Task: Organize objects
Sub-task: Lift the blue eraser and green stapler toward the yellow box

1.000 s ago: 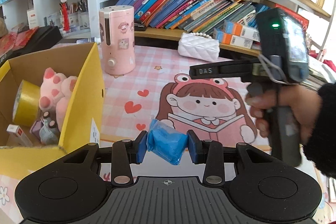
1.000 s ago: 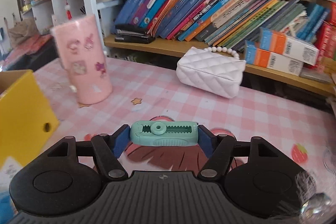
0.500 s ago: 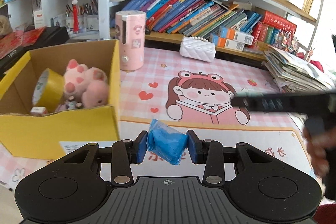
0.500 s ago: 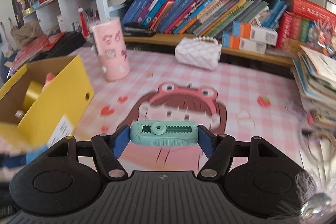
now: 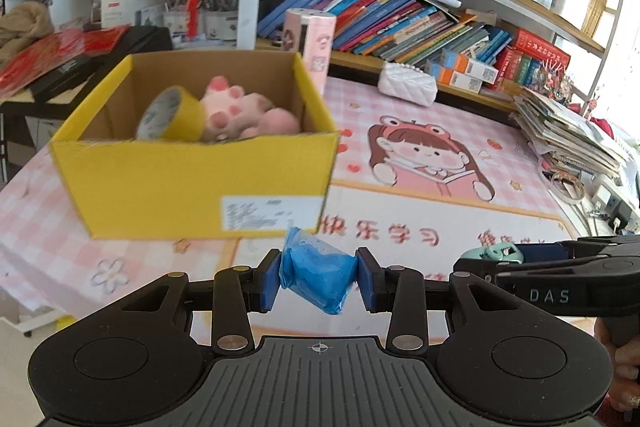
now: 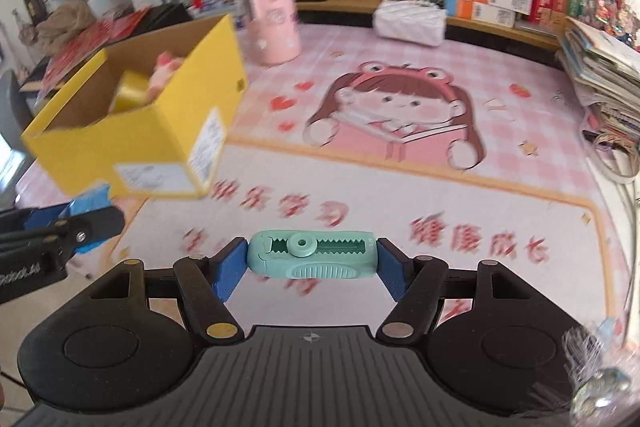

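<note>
My left gripper (image 5: 318, 277) is shut on a small blue packet (image 5: 318, 277), held in the air in front of the yellow cardboard box (image 5: 192, 183). Inside the box lie a roll of yellow tape (image 5: 170, 115) and a pink plush toy (image 5: 240, 111). My right gripper (image 6: 312, 259) is shut on a mint-green utility knife (image 6: 312, 257), gripped by its two ends above the pink desk mat (image 6: 400, 171). The right gripper (image 5: 508, 253) shows at the lower right of the left wrist view; the left gripper (image 6: 86, 213) and its blue packet show at the left of the right wrist view.
A pink cylinder (image 6: 272, 15) stands behind the box (image 6: 132, 131). A white quilted bag (image 5: 408, 89) lies by the bookshelf (image 5: 400, 19). A stack of papers and magazines (image 5: 568, 135) sits at the mat's right edge. Red items and dark boxes lie left of the box.
Both grippers have pulled back from the shelf toward the table's near edge, each keeping its object. The box now lies ahead rather than to the left.
</note>
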A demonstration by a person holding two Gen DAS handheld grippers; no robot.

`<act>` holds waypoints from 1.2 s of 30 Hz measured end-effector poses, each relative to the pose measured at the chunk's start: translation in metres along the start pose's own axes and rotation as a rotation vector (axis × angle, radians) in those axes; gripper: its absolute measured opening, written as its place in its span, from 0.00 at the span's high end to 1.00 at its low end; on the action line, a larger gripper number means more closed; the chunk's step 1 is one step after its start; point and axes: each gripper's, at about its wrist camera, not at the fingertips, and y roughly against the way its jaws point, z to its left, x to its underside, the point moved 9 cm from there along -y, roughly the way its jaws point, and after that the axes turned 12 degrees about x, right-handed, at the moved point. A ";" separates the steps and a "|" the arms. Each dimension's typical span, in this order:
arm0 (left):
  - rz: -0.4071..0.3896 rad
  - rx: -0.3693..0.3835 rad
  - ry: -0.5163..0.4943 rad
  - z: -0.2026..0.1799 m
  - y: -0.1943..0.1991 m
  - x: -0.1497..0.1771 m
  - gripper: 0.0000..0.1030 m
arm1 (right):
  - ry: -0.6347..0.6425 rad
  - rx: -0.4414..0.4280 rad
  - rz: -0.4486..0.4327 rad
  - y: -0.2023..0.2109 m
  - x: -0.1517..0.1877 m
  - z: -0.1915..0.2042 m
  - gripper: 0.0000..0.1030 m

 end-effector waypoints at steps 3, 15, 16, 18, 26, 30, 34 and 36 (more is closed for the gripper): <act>0.000 0.004 0.001 0.009 0.013 0.007 0.64 | 0.015 -0.008 0.000 0.009 0.009 0.019 0.35; -0.023 -0.008 -0.003 0.045 0.059 0.026 0.64 | 0.046 -0.038 -0.007 0.032 0.031 0.082 0.35; -0.026 -0.010 -0.005 0.048 0.062 0.027 0.64 | 0.045 -0.040 -0.008 0.033 0.032 0.086 0.35; -0.034 -0.016 -0.006 0.053 0.069 0.028 0.64 | 0.043 -0.045 -0.011 0.036 0.033 0.094 0.35; -0.072 -0.041 0.011 0.076 0.094 0.029 0.64 | 0.072 -0.066 -0.033 0.046 0.035 0.127 0.35; -0.085 -0.044 0.012 0.083 0.101 0.028 0.64 | 0.082 -0.068 -0.039 0.049 0.033 0.139 0.35; -0.102 -0.045 0.016 0.088 0.105 0.023 0.64 | 0.095 -0.064 -0.046 0.050 0.029 0.145 0.35; -0.108 -0.044 0.016 0.090 0.104 0.018 0.64 | 0.101 -0.058 -0.053 0.049 0.025 0.147 0.35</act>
